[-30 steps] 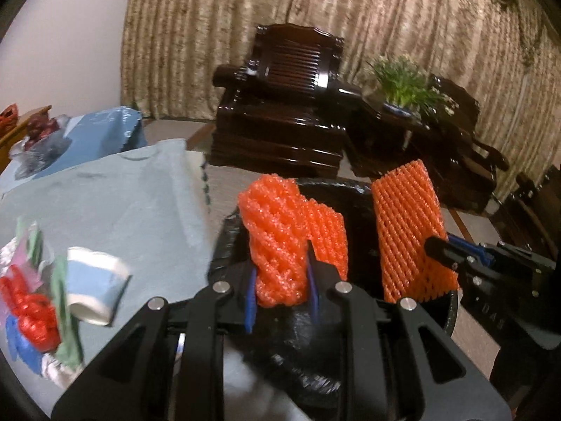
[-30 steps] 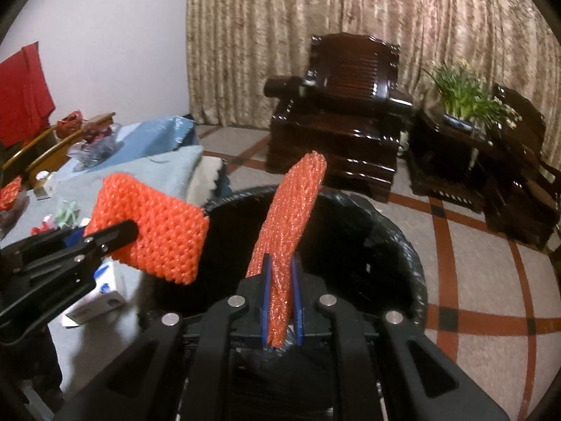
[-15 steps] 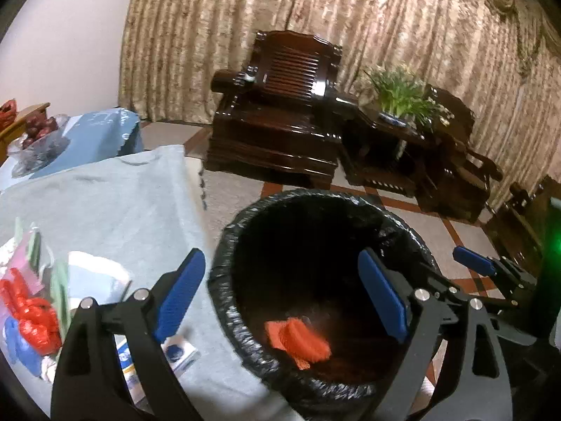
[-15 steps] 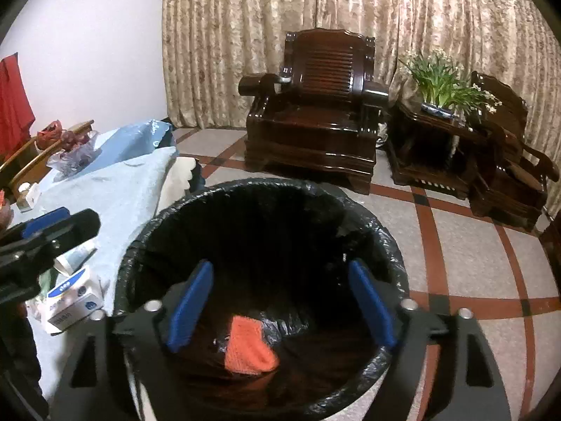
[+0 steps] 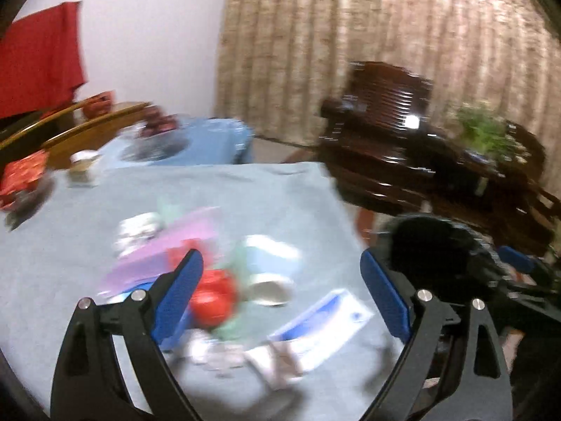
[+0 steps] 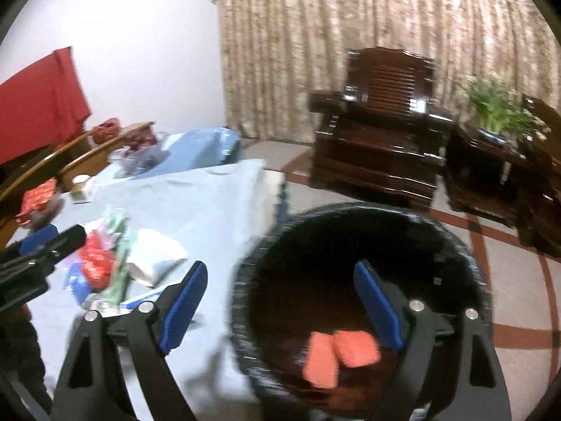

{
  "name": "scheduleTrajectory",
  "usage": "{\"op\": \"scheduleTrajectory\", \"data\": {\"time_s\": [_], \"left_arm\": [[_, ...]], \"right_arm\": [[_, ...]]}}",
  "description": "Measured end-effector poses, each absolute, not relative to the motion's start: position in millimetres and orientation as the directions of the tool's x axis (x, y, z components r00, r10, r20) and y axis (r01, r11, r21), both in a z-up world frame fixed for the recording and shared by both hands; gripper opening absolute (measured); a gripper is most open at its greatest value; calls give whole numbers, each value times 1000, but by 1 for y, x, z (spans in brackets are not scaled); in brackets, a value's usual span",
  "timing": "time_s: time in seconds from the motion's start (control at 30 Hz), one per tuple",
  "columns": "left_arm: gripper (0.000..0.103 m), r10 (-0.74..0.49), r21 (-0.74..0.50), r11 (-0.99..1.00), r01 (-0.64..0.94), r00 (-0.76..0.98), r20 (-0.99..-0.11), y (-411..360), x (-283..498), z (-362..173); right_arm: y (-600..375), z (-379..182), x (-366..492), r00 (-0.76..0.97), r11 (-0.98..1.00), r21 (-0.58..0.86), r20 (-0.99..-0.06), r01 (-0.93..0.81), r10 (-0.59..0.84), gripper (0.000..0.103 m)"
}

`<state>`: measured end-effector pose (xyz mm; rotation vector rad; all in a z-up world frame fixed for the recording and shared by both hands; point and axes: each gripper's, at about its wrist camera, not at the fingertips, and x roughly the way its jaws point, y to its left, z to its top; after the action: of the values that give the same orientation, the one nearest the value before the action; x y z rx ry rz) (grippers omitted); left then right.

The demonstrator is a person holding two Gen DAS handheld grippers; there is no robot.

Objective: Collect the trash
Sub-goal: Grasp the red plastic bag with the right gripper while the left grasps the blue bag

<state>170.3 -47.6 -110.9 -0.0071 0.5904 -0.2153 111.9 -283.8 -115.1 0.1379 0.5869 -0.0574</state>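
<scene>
Both jaws spread wide and empty: the left hand-held gripper over the littered blue worktop, the right hand-held gripper at the black-lined bin; curtains hang behind.

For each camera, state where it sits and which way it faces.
Left wrist: behind the left claw, looking down at the litter pile on the blue tablecloth; its open fingers show.
Right wrist: behind the right claw, facing the black-lined bin holding orange foam nets; open fingers, plus the left claw at its left edge.
Shared: tablecloth, bin, dark armchair.
</scene>
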Motion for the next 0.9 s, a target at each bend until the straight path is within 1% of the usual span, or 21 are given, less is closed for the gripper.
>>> {"op": "scheduleTrajectory", "data": {"time_s": [0.07,0.1,0.23,0.27,0.3,0.37,0.5,0.6,0.73,0.9], "left_arm": [[79,-163,-54,986,160,810,-564,-27,174,-114],[78,-138,-44,990,137,810,-570,-14,174,-117],[78,-79,-26,997,78,800,-595,21,172,-129],[77,-67,-25,998,66,796,-601,27,172,-133],[74,-53,-20,998,51,790,-610,35,172,-137],[72,-33,-18,999,28,784,-620,47,170,-143],[72,-5,-22,1000,-11,779,-627,69,169,-150],[72,10,-20,999,-29,775,-632,81,171,-154],[72,26,-28,998,-56,771,-636,94,175,-158],[72,39,-37,996,-81,772,-635,104,178,-161]], "right_arm": [[-268,-115,115,835,990,129,-550,53,27,84],[-258,-116,117,835,990,137,-548,26,54,84],[-217,-122,127,829,990,120,-544,-74,128,84],[-207,-125,130,824,988,117,-547,-99,147,82],[-201,-127,133,819,986,119,-550,-117,164,77],[-182,-131,143,806,979,124,-557,-159,202,74],[-149,-140,159,785,968,116,-568,-223,249,73],[-126,-149,169,767,957,105,-578,-269,279,68],[-102,-159,181,743,945,108,-593,-308,310,67],[-83,-168,190,719,935,102,-612,-340,328,62]]}}
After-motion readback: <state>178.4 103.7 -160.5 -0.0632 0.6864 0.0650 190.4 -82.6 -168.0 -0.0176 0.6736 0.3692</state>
